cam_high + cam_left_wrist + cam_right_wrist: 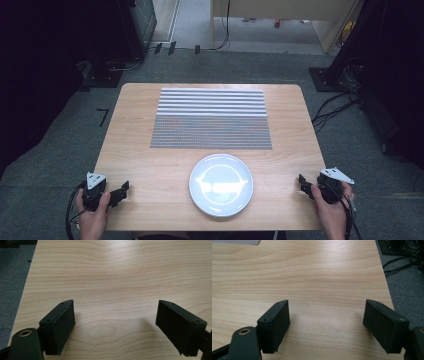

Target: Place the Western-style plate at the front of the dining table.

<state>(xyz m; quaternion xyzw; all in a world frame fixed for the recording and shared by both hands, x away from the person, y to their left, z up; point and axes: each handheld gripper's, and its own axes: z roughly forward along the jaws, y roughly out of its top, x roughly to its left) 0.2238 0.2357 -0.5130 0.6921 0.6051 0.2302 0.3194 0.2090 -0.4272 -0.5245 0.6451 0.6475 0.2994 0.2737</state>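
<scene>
A white round plate [220,184] lies near the front edge of the wooden table [140,165], in the middle, with nothing on it. Behind it a grey striped mat [211,118] lies flat on the tabletop. My left gripper [120,191] is held at the table's front left corner, open, with bare wood between its jaws [115,322]. At the front right corner my right gripper [303,183] is also open over bare wood [325,322]. A hand holds each gripper. Both stand well apart from the plate.
Grey carpet [60,150] surrounds the table. Black cables [335,107] and a stand base lie on the floor at the right. Dark equipment stands at the back left, and a light wooden cabinet [280,10] at the back.
</scene>
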